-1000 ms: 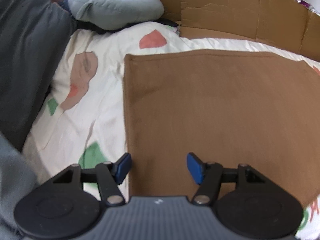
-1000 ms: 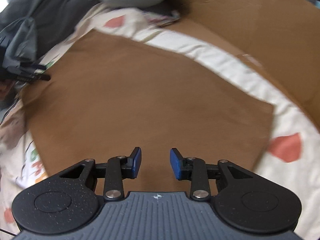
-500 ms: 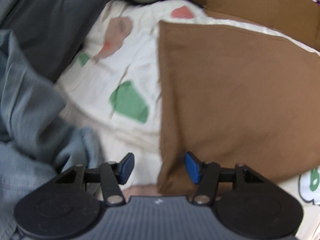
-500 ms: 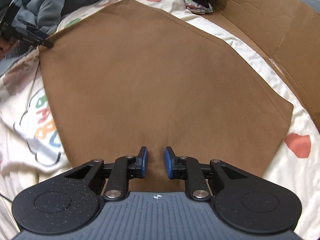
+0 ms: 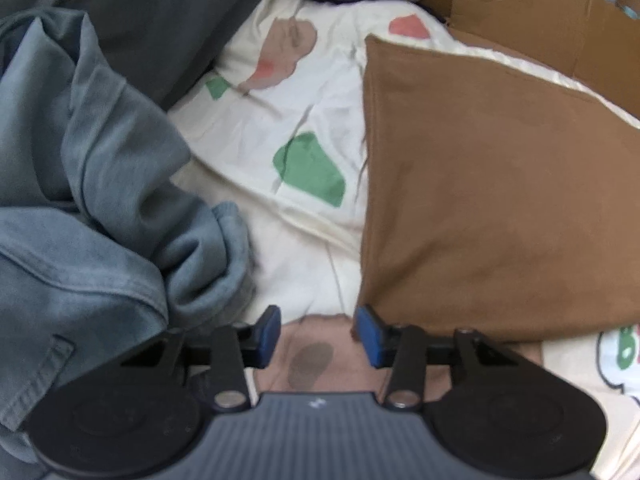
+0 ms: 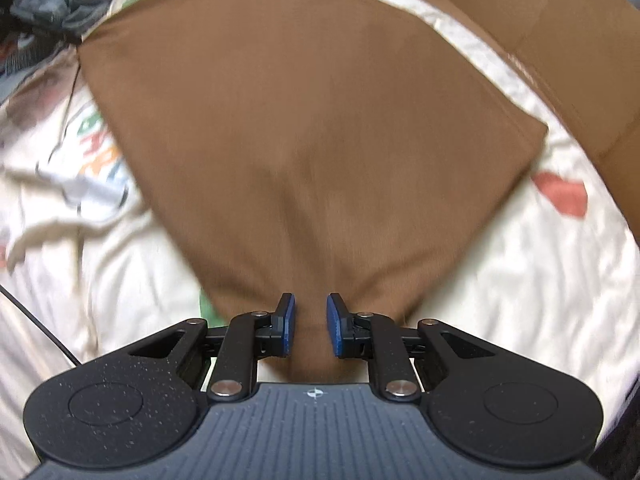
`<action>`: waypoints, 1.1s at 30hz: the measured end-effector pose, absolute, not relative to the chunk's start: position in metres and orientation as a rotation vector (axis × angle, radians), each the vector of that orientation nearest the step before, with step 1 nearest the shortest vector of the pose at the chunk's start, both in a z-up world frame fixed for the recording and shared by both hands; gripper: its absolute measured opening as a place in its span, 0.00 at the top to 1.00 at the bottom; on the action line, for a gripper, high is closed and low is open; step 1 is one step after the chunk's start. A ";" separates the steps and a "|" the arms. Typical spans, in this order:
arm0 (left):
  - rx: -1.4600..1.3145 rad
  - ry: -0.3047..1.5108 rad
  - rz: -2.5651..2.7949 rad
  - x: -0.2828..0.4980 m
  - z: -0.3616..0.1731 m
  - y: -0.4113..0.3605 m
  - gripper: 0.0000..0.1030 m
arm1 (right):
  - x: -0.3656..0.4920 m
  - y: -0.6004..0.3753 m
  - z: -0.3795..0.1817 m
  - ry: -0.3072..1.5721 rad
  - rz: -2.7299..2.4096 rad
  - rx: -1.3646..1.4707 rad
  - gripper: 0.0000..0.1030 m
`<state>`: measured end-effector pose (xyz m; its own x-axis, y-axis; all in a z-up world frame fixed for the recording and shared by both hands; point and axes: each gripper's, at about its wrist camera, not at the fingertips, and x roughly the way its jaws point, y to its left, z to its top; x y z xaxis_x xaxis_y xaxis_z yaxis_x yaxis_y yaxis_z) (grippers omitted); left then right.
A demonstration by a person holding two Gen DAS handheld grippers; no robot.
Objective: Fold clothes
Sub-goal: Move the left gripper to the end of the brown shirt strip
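Brown cloth (image 6: 320, 112), one piece, lies flat on the patterned bedsheet (image 5: 288, 92). Right gripper (image 6: 311, 330) pinches a raised fold at its near corner. Left gripper (image 5: 318, 336) is closing, only sheet between its jaws, the cloth's corner just beside one. Left view alone shows one blue-grey garment (image 5: 92, 216); both show cardboard (image 5: 520, 12).

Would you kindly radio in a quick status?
Left gripper closing, nothing between pads. Right gripper pinching brown cloth, corner lifted. Blue-grey garments heaped left, clear of the cloth.

Patterned cream bedsheet (image 5: 304, 92) – brown cloth (image 6: 312, 120), grey-blue garments (image 5: 100, 200) on it
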<state>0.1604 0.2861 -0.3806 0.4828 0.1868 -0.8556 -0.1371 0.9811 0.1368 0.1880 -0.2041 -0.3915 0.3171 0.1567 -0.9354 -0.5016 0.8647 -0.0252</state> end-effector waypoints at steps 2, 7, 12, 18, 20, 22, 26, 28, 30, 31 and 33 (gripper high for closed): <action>0.031 1.020 0.191 0.161 -0.372 0.283 0.58 | 0.182 -0.213 -0.390 1.204 0.431 -0.325 0.78; -0.064 0.957 0.109 0.174 -0.367 0.265 0.62 | 0.179 -0.226 -0.380 1.251 0.403 -0.276 0.80; -0.090 0.956 -0.029 0.189 -0.378 0.229 0.70 | 0.192 -0.228 -0.363 1.223 0.424 -0.188 0.80; -0.062 0.985 -0.195 0.195 -0.397 0.178 0.76 | 0.221 -0.203 -0.365 1.167 0.521 -0.107 0.90; -0.058 0.990 -0.240 0.193 -0.402 0.166 0.77 | 0.227 -0.187 -0.370 1.132 0.572 -0.107 0.90; -0.056 0.996 -0.280 0.191 -0.407 0.155 0.77 | 0.231 -0.168 -0.378 1.101 0.627 -0.107 0.90; -0.043 1.016 -0.301 0.182 -0.417 0.145 0.79 | 0.227 -0.144 -0.395 1.101 0.705 -0.135 0.91; -0.018 1.017 -0.316 0.175 -0.418 0.144 0.79 | 0.224 -0.134 -0.400 1.099 0.732 -0.162 0.91; 0.020 1.016 -0.335 0.167 -0.416 0.142 0.79 | 0.221 -0.128 -0.397 1.071 0.772 -0.188 0.92; 0.030 1.017 -0.342 0.164 -0.415 0.142 0.79 | 0.221 -0.125 -0.392 1.048 0.786 -0.195 0.92; 0.012 1.016 -0.357 0.159 -0.411 0.146 0.79 | 0.225 -0.124 -0.385 1.021 0.803 -0.163 0.92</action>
